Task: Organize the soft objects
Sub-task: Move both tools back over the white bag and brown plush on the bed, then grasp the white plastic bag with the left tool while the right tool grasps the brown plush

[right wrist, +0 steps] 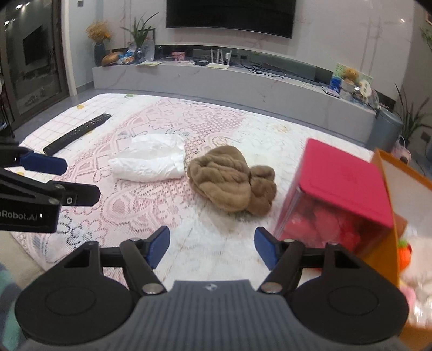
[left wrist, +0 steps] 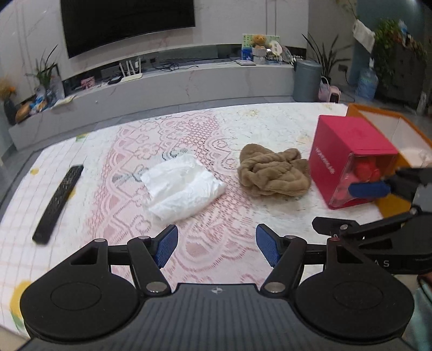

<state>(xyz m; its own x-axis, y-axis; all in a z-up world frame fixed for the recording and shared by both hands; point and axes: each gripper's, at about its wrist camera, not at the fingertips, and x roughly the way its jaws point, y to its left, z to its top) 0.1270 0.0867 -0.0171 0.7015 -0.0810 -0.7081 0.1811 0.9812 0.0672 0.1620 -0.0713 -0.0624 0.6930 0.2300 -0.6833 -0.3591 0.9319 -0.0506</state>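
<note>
While both tools hang low over the lace-covered surface (left wrist: 189, 129), neither has hold of anything. The left hand-held gripper (left wrist: 216, 246) has its blue pads spread wide with only tablecloth between them; the right hand-held gripper (right wrist: 212, 247) is spread just as wide, also over bare cloth.

In the middle of the surface lies a crumpled brown plush cloth (left wrist: 274, 172), and just to its left, apart from it, a bunched white plastic bag (left wrist: 183, 190). Farther left, near the edge, a black remote control (left wrist: 58, 201) lies at a slant.

To the right of the brown cloth, close beside it, stands a magenta box (left wrist: 348, 154) with a clear front panel; red soft items show blurred through the panel, too indistinct to name. Directly behind and right of it sits an open orange box (left wrist: 391, 205) with a white inner wall. In the right wrist view something orange-red and something pale and fluffy lie inside the orange box, heavily blurred.

Beyond the surface runs a long grey TV console (right wrist: 243, 83) under a wall-mounted television (right wrist: 229, 16).
</note>
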